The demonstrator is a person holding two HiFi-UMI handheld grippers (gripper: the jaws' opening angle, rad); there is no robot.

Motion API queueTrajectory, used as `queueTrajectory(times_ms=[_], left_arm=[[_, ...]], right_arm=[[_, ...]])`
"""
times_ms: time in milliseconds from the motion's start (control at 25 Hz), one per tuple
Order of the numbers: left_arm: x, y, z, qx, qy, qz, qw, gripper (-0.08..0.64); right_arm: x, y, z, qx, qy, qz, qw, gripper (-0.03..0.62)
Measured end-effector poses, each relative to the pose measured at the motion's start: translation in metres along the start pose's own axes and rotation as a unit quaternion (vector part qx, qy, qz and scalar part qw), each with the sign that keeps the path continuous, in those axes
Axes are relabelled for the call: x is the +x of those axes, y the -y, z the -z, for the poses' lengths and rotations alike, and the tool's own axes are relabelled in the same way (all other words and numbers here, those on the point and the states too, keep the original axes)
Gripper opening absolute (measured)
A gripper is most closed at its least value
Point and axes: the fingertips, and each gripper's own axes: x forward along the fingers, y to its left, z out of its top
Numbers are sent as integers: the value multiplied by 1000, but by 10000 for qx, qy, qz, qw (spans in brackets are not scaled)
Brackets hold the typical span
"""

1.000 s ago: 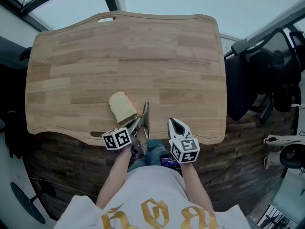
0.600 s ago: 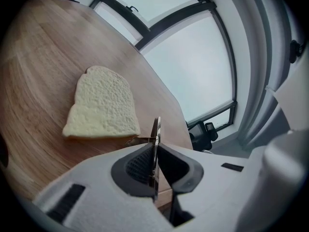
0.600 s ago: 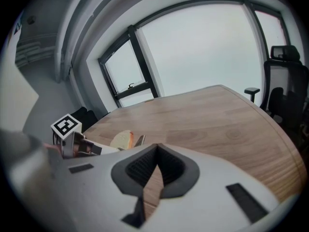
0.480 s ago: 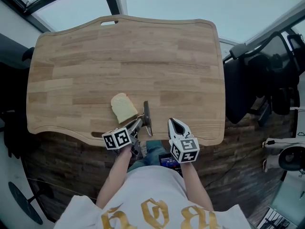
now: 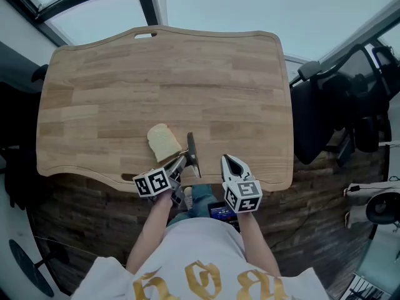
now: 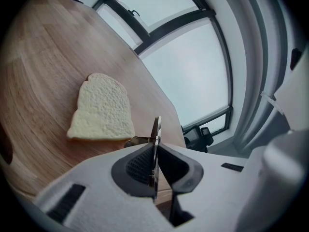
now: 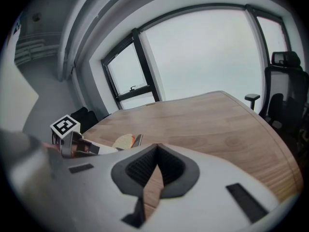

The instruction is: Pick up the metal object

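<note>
While the left gripper [image 5: 180, 162] hangs at the near edge of the wooden table [image 5: 187, 74], its jaws are clamped tight on the metal object [image 5: 194, 155]. It is a thin flat piece, seen edge-on in the left gripper view [image 6: 156, 139], pinched right between the dark pads. From the head view it stands on its edge, just right of the slice of bread [image 5: 164, 142] and a touch nearer the person. Whether its lower edge meets the wood, no view settles. The bread lies flat on the table, close beside the gripped metal but apart from it. Over on the other side, the right gripper [image 5: 231, 162] sits at the table's near edge, tips pressed together with nothing between them, well clear of the bread.
</note>
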Motion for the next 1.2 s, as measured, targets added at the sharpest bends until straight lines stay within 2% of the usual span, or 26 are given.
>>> queueTrajectory(times_ms=[640,1200], left_arm=[[-27,36,-21,99,447,440,9980,40],[-57,72,-34,263,793,860,9928,40]], right_arm=[[-29,-14,-27,-53,495,13,9988,11],[-59,-26,-43,-158,961,46,9952,11]])
